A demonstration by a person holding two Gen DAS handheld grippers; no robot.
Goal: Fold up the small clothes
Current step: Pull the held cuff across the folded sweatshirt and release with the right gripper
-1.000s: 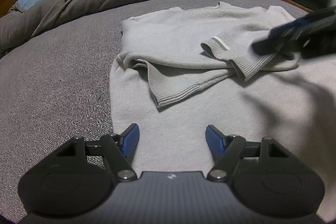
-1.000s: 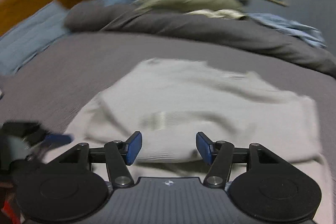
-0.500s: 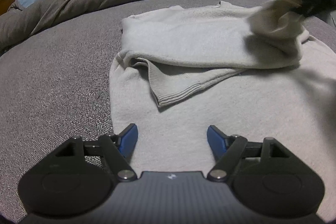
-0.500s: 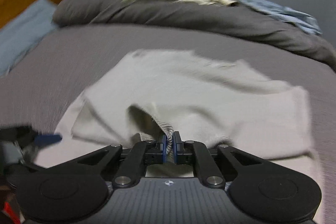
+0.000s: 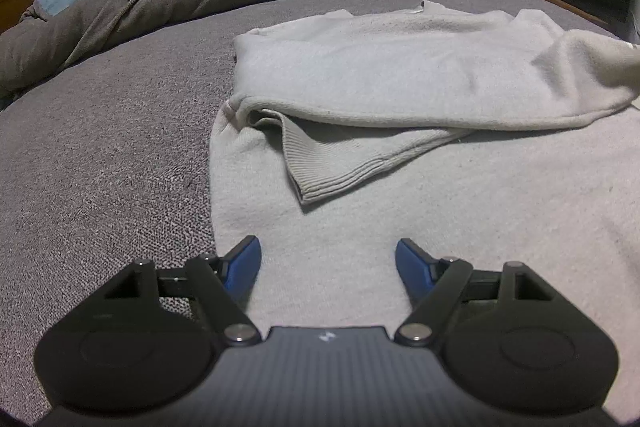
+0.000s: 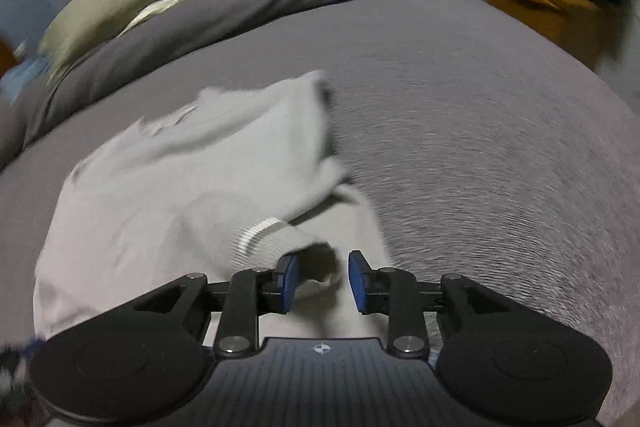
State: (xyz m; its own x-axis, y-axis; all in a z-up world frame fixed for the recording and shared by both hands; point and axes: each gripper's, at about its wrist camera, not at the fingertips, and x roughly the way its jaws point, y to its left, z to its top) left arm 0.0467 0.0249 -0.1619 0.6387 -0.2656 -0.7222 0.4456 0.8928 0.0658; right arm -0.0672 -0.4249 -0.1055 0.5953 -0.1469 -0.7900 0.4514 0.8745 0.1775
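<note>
One pale sweater point(image 5: 400, 75) lies on the bed point(image 5: 100, 155). The left tongs point(image 5: 328, 263) hover wide open, empty; the right tongs point(image 6: 323, 277) tilt downward, opening off the sleeve cuff point(image 6: 280, 239).

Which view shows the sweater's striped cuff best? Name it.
The right wrist view: the striped cuff lies just ahead of the opening right gripper, not pinched. The left wrist view shows the sweater, but not that cuff.

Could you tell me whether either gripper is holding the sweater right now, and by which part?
Neither holds it: the right gripper is opening around the sweater's sleeve cuff; the left gripper is open and empty.
</note>
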